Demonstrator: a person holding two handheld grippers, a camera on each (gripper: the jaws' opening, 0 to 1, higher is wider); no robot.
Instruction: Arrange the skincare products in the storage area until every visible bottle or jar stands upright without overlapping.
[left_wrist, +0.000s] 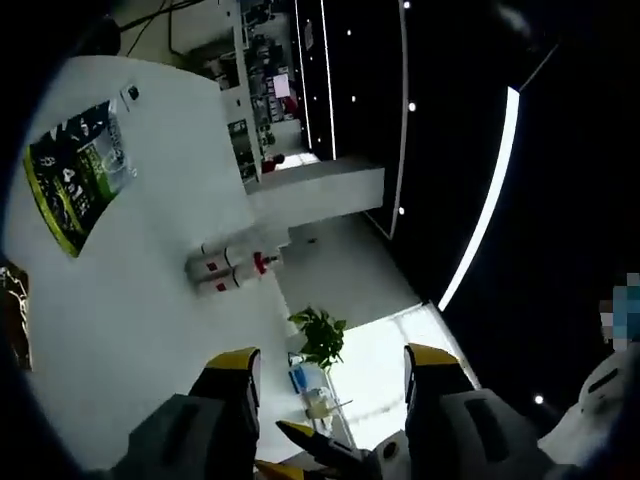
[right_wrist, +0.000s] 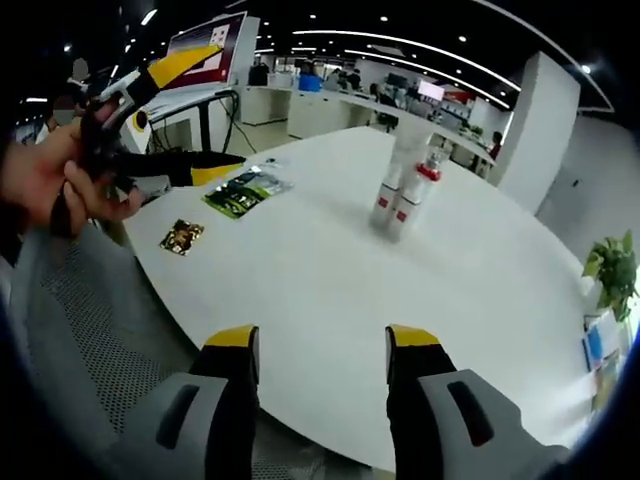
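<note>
White skincare bottles with red labels and caps (right_wrist: 405, 195) stand upright in a tight cluster toward the far side of the round white table (right_wrist: 330, 300), touching or nearly touching; exact count hard to tell. In the left gripper view the same bottles (left_wrist: 232, 265) appear sideways because the camera is rolled. Nearer the table edge lie a flat green-and-black printed packet (right_wrist: 245, 190) and a small dark-gold sachet (right_wrist: 182, 236), well apart from the bottles. Right gripper (right_wrist: 322, 350) hovers over the near table edge, yellow-tipped jaws spread apart, nothing between them. Left gripper (left_wrist: 333, 365) also gapes wide, empty. It shows in the right gripper view too, held up at left by a bare hand (right_wrist: 50, 180). Packet print unreadable.
</note>
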